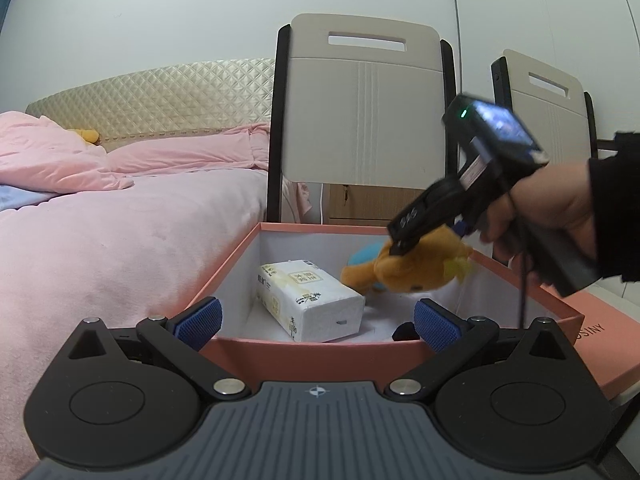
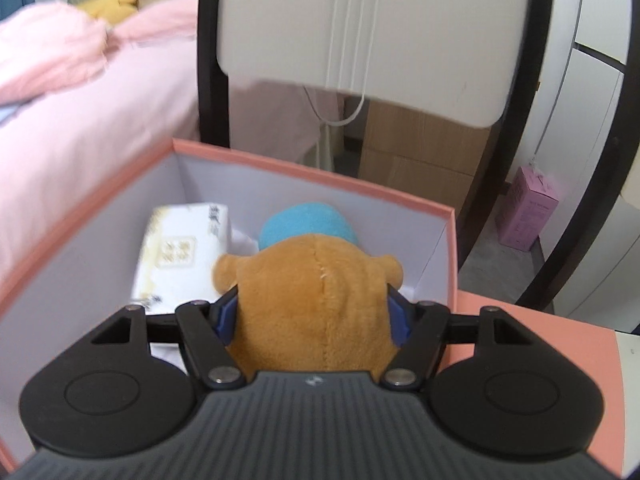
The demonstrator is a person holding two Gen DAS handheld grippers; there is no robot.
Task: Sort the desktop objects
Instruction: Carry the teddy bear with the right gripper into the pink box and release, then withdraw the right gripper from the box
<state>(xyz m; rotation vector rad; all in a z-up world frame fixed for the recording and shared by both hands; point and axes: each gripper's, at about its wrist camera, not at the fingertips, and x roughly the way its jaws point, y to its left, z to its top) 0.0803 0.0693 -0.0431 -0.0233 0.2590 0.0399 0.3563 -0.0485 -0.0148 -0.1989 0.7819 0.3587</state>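
A salmon-pink box with white inner walls stands open. Inside lie a white tissue pack and a blue plush. My right gripper is shut on a brown plush bear, held over the right part of the box. A hand in a dark sleeve holds that gripper. My left gripper stands open at the box's near wall, with nothing between its blue pads.
A bed with pink bedding lies to the left. Two chairs stand behind the box. The box's pink lid lies to the right. A small pink carton stands on the floor.
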